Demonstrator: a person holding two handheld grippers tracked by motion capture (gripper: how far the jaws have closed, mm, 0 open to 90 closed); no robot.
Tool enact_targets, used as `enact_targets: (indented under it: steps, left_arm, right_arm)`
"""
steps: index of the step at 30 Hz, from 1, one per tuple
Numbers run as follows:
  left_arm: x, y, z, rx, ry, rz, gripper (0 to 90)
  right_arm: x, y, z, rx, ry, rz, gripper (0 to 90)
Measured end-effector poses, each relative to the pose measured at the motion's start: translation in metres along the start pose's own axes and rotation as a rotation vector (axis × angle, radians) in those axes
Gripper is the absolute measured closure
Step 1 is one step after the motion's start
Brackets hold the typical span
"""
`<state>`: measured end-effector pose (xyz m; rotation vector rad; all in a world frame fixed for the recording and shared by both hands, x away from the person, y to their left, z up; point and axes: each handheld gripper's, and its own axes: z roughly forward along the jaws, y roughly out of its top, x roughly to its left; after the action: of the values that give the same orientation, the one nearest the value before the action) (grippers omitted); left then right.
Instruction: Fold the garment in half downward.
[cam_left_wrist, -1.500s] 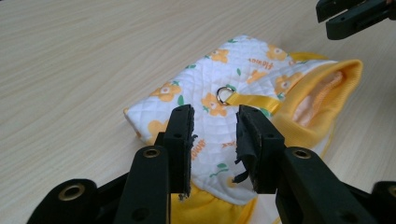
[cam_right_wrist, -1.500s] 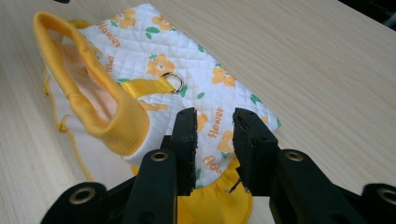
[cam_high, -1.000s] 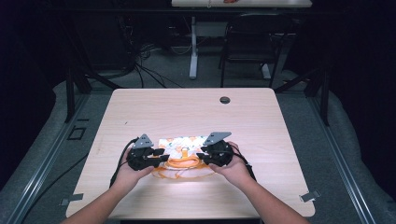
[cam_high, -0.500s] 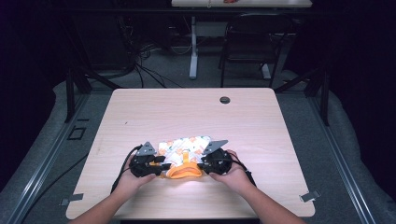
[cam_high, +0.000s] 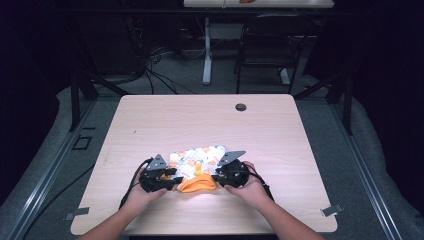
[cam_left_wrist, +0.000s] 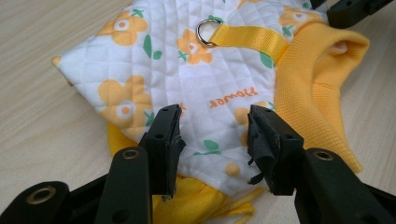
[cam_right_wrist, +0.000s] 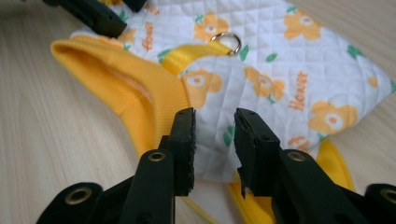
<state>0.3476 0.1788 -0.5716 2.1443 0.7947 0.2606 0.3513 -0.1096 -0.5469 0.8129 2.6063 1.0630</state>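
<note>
One quilted white pet vest with orange flowers and yellow ribbed collar (cam_high: 197, 165) lies at table's (cam_high: 280, 145) 6 o'clock edge. Two grippers: left gripper (cam_left_wrist: 214, 135) jaws just been opening, gaping over fabric, gripping nothing; right gripper (cam_right_wrist: 214, 135) half-open, nothing clamped.

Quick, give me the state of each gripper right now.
Left gripper: open, jaws have just been opening, over the quilted flower garment, not clamping it.
Right gripper: open, jaws apart above the same garment, nothing gripped.

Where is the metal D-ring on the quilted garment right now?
The metal D-ring sits at the end of the yellow strap on the flower-print garment, which lies on the table's near half between both grippers.
</note>
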Motion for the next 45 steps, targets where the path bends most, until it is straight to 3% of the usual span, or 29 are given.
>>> enact_targets:
  steps: [5, 8, 13, 22, 24, 28, 45]
  left_arm:
    - [0.002, -0.004, 0.003, -0.018, -0.008, -0.009, 54.1]
    - [0.002, -0.004, 0.003, -0.014, -0.006, -0.012, 54.1]
    - [0.003, -0.004, 0.003, -0.013, -0.007, -0.015, 54.1]
    - [0.003, -0.004, 0.003, -0.012, 0.006, -0.004, 54.1]
    - [0.004, -0.004, 0.003, -0.011, 0.005, -0.007, 54.1]
    - [0.005, -0.004, 0.004, -0.013, 0.008, -0.008, 54.2]
    - [0.014, 0.006, 0.012, -0.001, 0.04, -0.024, 54.5]
  right_arm:
    - [0.0, 0.013, 0.007, -0.043, -0.003, 0.02, 65.9]
    - [0.001, 0.015, 0.012, -0.035, 0.0, 0.018, 65.1]
    - [0.0, 0.007, 0.024, 0.037, 0.024, 0.021, 62.9]
    - [0.004, -0.002, 0.026, 0.029, 0.015, -0.01, 65.1]
    - [0.007, -0.004, 0.026, 0.025, 0.001, -0.037, 65.2]
    - [0.008, -0.005, 0.026, 0.016, -0.008, -0.037, 65.1]
    - [-0.004, 0.0, 0.031, 0.018, 0.006, 0.019, 63.0]
